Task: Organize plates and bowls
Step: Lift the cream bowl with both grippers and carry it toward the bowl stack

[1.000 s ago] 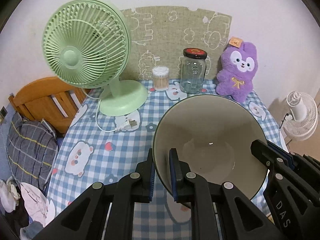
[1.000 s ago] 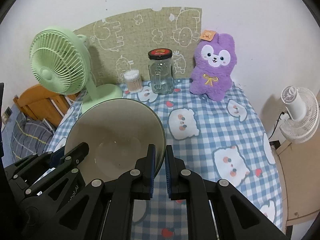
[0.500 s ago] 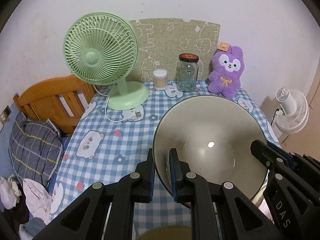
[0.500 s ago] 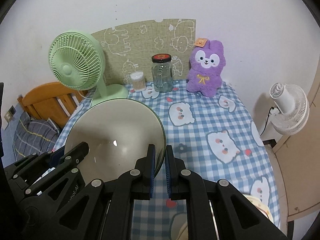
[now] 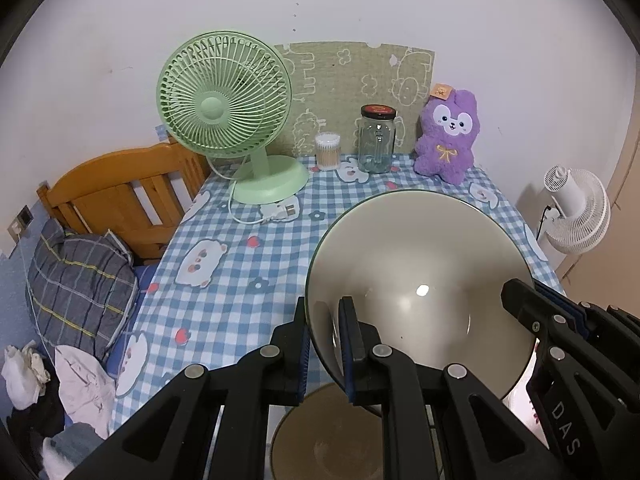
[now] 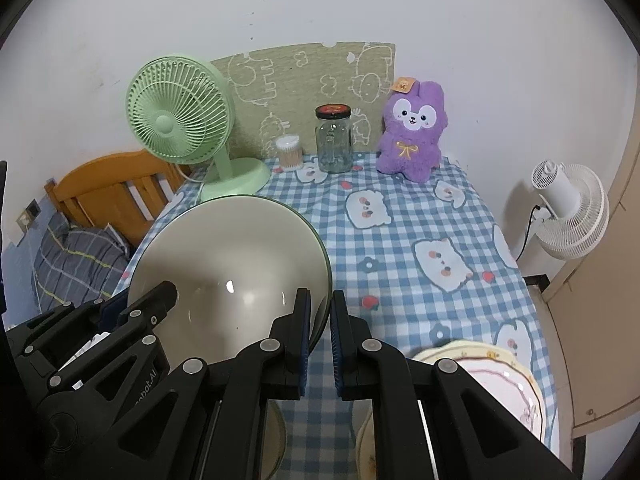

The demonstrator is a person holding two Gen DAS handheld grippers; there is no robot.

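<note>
I have the large cream ceramic bowl with the thin dark green rim (image 5: pixel 416 276) lifted clear of the desk, tilted so its open mouth faces back toward me. It hangs over the near half of the blue-and-white checked tablecloth (image 5: pixel 224 280), carried between both of my tools.

My left gripper (image 5: pixel 323 344) is pinched narrow on the bowl's left rim, one blue pad inside the wall and one outside. My right gripper (image 6: pixel 320 332) is clamped the same way on the opposite rim, its left pad inside the bowl and its right pad outside.

As I judge it, the sorting is only partway along: this bowl is in transit and not yet set down. Directly below it, at the near edge, sits a smaller tan bowl (image 5: pixel 332 436), which looks like the likely place to nest this one. To the near right lies a pale yellow plate with a pink centre and wavy edge (image 6: pixel 500 376), with another cream dish edge (image 6: pixel 366 440) just left of it; those remain to be gathered.

Farther off, along the wall, stand the mint-green desk fan (image 5: pixel 224 96), a clear glass jar with a black lid (image 5: pixel 377 140), and a purple plush rabbit (image 5: pixel 450 136), all well apart from the dishes.
</note>
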